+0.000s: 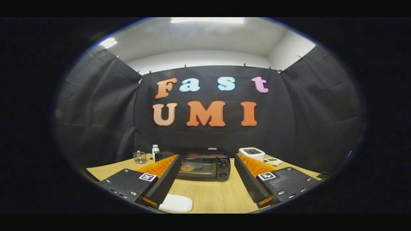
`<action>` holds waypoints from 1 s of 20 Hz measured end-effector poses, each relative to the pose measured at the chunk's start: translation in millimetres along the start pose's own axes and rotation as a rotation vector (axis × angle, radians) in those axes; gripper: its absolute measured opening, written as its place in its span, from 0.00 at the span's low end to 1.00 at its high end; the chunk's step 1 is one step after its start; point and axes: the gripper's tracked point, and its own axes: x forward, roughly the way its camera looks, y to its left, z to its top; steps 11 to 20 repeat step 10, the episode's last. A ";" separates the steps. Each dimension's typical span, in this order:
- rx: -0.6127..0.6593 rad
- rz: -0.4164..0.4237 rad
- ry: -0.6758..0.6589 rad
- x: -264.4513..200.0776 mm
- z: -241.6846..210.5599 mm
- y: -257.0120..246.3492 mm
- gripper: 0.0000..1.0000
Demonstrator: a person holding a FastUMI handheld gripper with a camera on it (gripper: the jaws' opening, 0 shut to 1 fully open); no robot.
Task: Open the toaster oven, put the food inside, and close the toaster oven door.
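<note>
A black toaster oven (200,166) stands on the wooden table (212,192) beyond my fingers, its glass door shut. Through the glass I see a round orange piece of food (188,167) lying inside. Two knobs sit on the oven's right side. My gripper (205,160) is open, held back from the oven, with nothing between its fingers. The left finger (165,175) overlaps the oven's left end in view; the right finger (249,175) stands to the right of the oven.
A white flat plate (176,203) lies on the table close below the left finger. Left of the oven stand a small clear box (140,157) and a white bottle (155,151). A white appliance (252,154) sits behind the right finger.
</note>
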 end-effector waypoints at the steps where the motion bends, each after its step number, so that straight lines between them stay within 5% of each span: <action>1: 0.000 -0.006 -0.001 1.4 -0.9 -0.6 0.98; 20: 0.067 0.023 -0.037 6.8 6.7 2.2 0.98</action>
